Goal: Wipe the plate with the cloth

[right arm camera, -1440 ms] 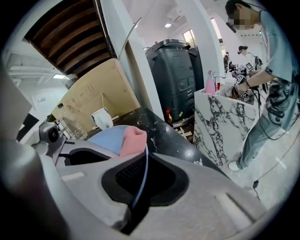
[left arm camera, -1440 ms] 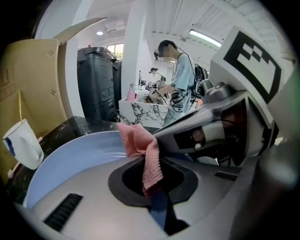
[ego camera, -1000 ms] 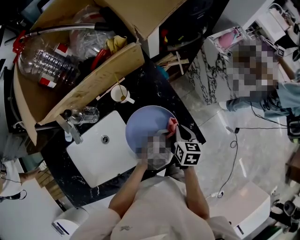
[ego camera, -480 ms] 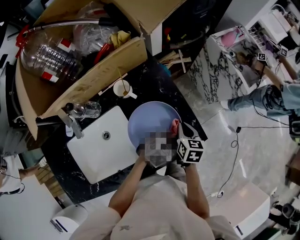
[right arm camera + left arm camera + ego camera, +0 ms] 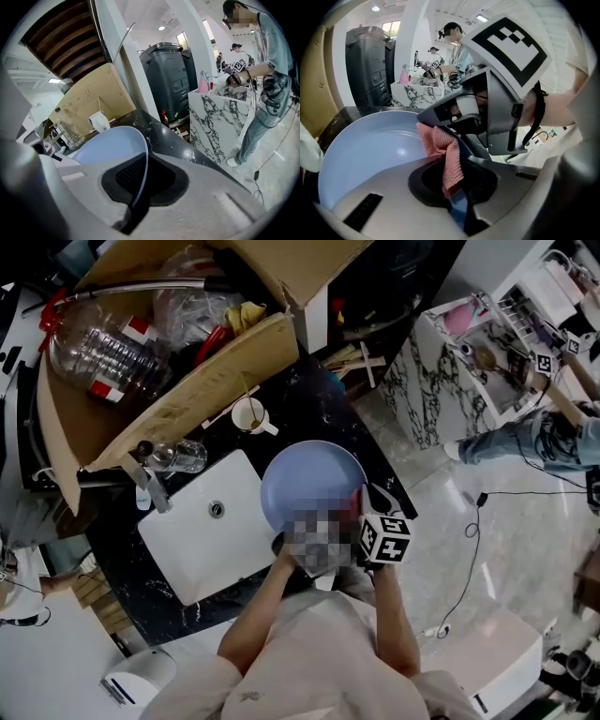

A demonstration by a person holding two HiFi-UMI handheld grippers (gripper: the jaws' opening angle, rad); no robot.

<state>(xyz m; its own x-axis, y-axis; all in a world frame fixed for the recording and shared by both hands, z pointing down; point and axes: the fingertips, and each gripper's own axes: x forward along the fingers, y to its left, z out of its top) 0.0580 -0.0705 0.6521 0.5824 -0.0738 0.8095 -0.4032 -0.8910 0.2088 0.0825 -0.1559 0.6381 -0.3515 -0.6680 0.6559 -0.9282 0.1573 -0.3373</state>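
A pale blue plate (image 5: pixel 309 479) is held over the black counter beside the sink. In the left gripper view, my left gripper (image 5: pixel 457 187) is shut on a pink cloth (image 5: pixel 445 150), which drapes over the plate's (image 5: pixel 370 150) near rim. The right gripper's marker cube (image 5: pixel 511 37) sits close by. In the head view the cloth (image 5: pixel 360 495) shows at the plate's right rim; a mosaic patch hides the left gripper. My right gripper (image 5: pixel 367 495) grips that same side. In the right gripper view its jaws (image 5: pixel 140 187) are shut on the plate's (image 5: pixel 110 145) thin rim.
A white sink (image 5: pixel 202 535) with a faucet (image 5: pixel 150 488) lies left of the plate. A white cup (image 5: pixel 248 413), a glass jar (image 5: pixel 173 456) and a cluttered cardboard box (image 5: pixel 187 381) stand behind. A marble counter (image 5: pixel 441 362) and a person (image 5: pixel 553 437) are at the right.
The plate, cloth and both grippers have drifted slightly right in the head view, with the cloth still at the right rim. The person at the right has moved.
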